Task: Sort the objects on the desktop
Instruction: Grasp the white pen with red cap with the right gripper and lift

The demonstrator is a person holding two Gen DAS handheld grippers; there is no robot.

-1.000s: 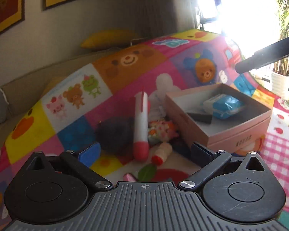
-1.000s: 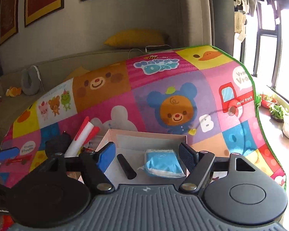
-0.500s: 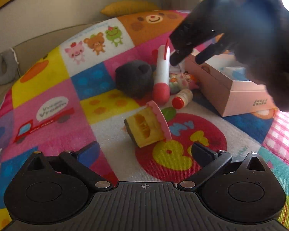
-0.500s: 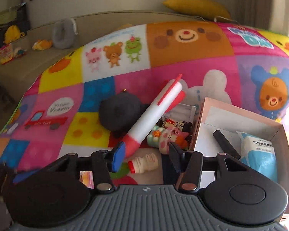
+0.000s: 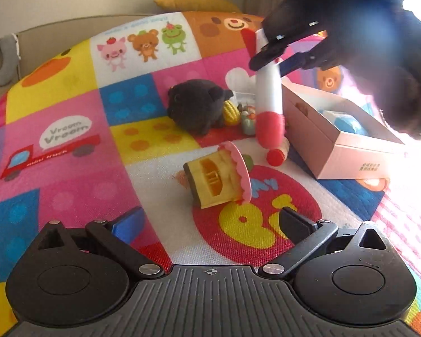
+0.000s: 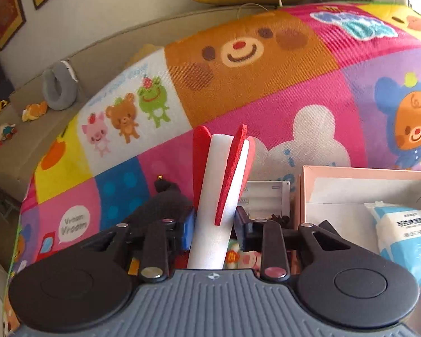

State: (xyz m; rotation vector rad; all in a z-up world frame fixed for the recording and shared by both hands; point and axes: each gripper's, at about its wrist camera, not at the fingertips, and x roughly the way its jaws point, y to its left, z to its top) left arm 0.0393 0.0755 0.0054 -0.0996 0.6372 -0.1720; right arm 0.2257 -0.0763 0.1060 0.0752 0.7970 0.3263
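My right hand-held gripper (image 6: pixel 214 231) is closing its jaws around the white shaft of the foam rocket (image 6: pixel 220 196), which stands tilted between the two fingers with its red fins pointing away from me; the blue pad sits right against the shaft, though I cannot tell if both pads press yet. From my left side, that rocket's red nose (image 5: pixel 268 127) points down toward the colourful play mat (image 5: pixel 70 112), just beside the pink cardboard box (image 5: pixel 336 140) that holds a blue tissue pack (image 6: pixel 404 233). My left hand-held gripper (image 5: pixel 210 224) hangs wide and empty above the mat. Just ahead of it a yellow toy cupcake (image 5: pixel 219 181) lies on its side, and a black plush toy (image 5: pixel 196 105) sits farther back.
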